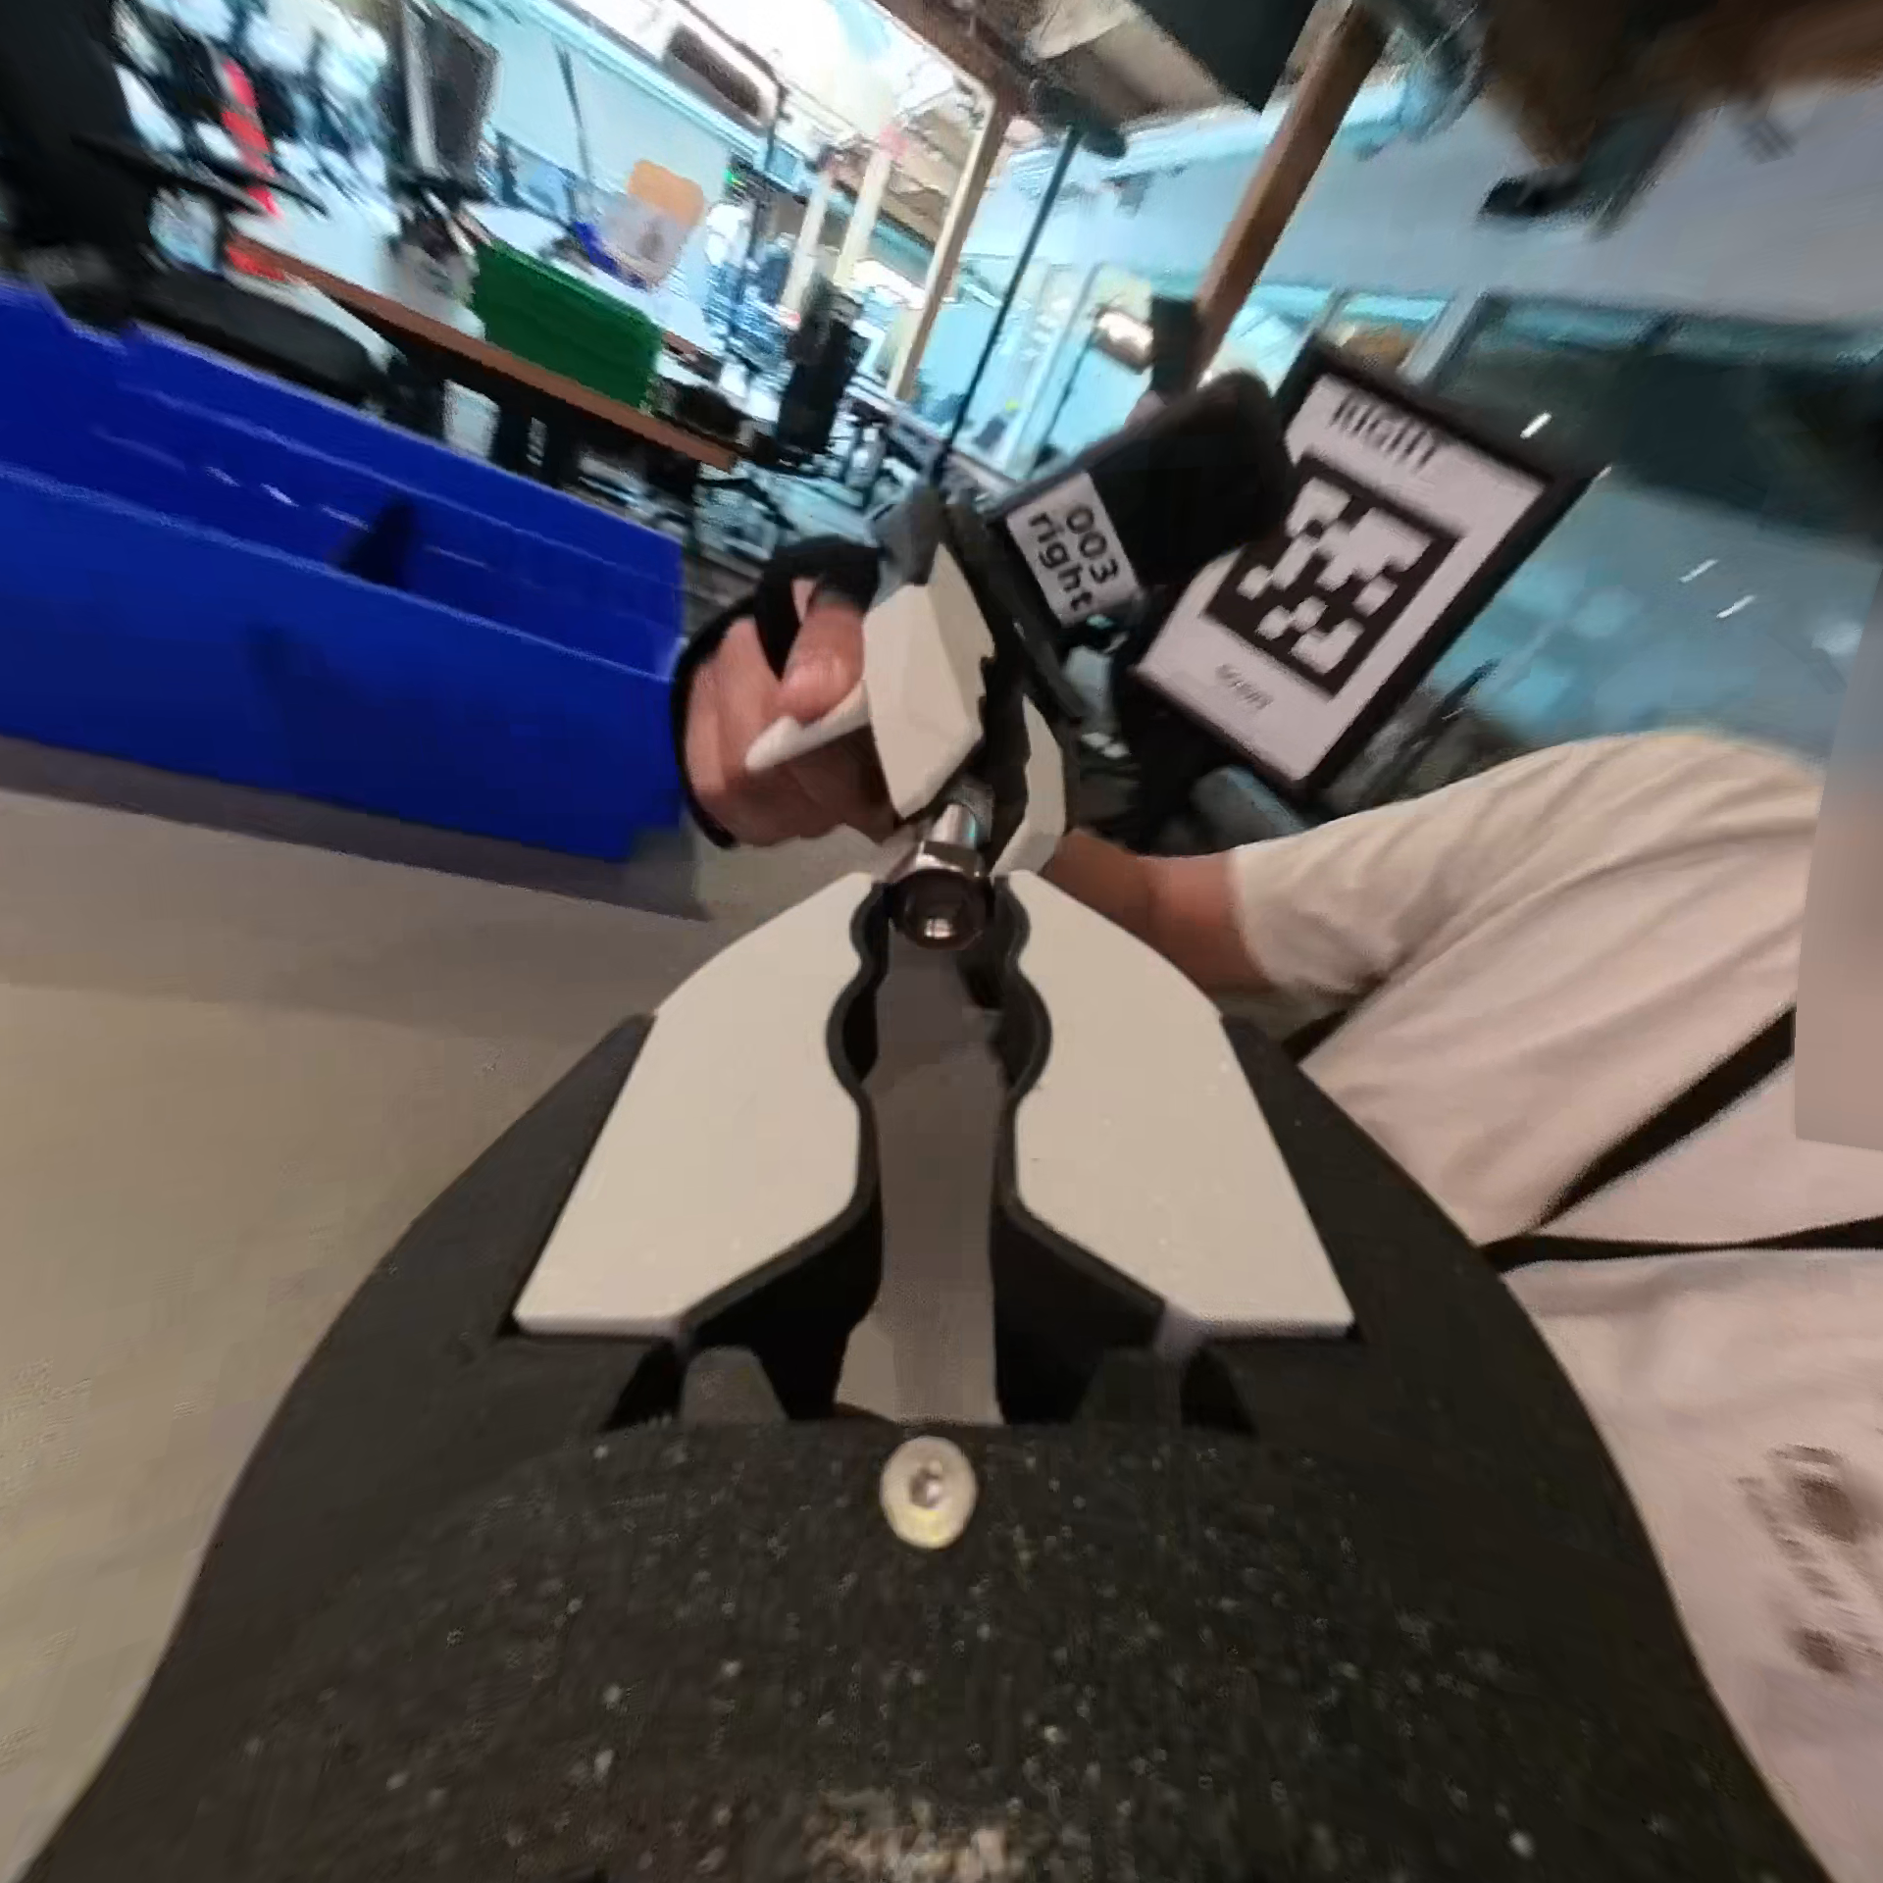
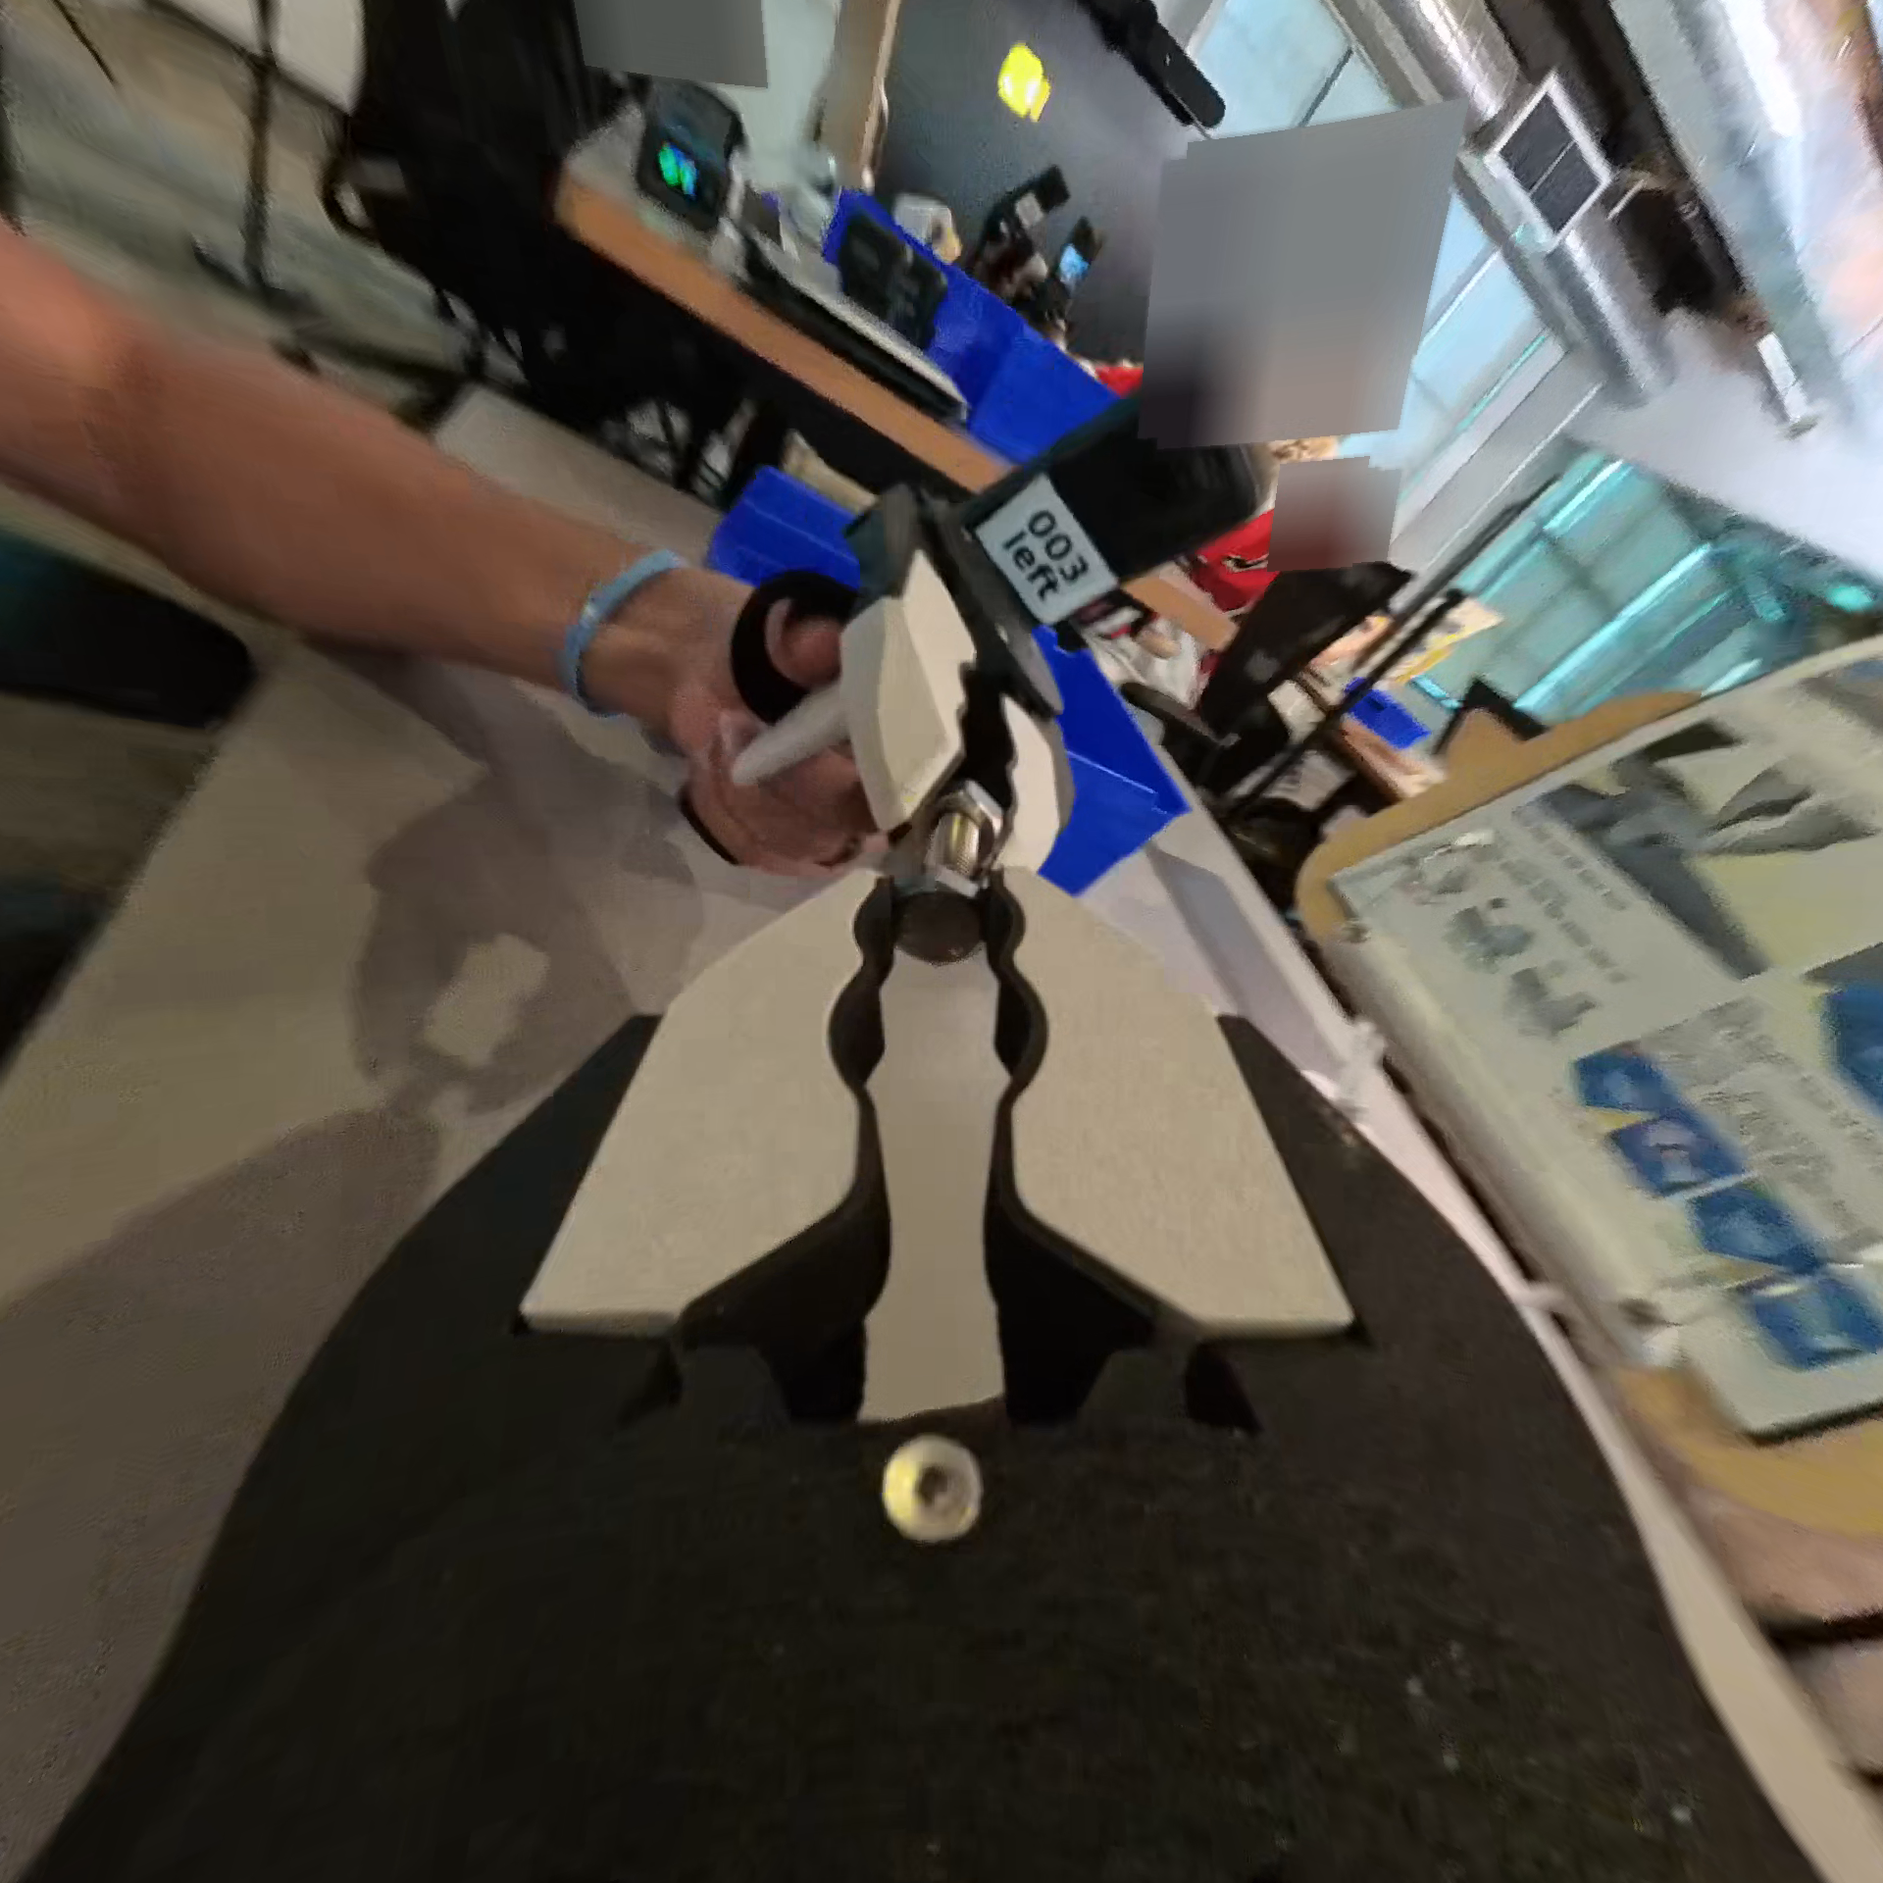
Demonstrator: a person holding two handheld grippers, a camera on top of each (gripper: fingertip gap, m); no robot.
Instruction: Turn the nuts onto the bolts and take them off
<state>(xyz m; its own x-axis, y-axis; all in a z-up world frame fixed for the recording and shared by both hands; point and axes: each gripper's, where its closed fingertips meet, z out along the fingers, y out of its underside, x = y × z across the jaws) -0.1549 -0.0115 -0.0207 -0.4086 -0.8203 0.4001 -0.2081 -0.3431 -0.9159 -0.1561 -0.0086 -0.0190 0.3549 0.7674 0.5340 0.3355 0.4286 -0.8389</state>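
**Bolt and nut clamped between 2 grippers, held above table**

A metal bolt [image 1: 953,827] with a nut [image 1: 939,897] on it is held in mid-air between the 2 grippers, which face each other tip to tip. In the left wrist view the nut end is seen pinched between the tips of the left gripper [image 1: 937,917], fingers closed on it; the shank runs away into the tips of the right gripper [image 1: 968,805], which is closed around the far part. In the right wrist view the dark round bolt head [image 2: 935,932] is gripped at the tips of the right gripper [image 2: 937,922], and a silver nut [image 2: 963,830] on the shank is seen in the left gripper [image 2: 953,846] beyond. Exact thread engagement cannot be told because of blur.

The far gripper in each view is held by a hand [image 1: 785,734] through a black finger loop [image 2: 785,642]; a light blue wristband [image 2: 611,627] is worn on the left wrist. A white-sleeved arm [image 1: 1477,886] is seen at the right. A grey table top [image 1: 255,1019] lies below. Blue bins [image 1: 336,632] stand at the table's far edge, and a black-and-white marker board [image 1: 1345,581] is seen behind the right gripper. Background is blurred.
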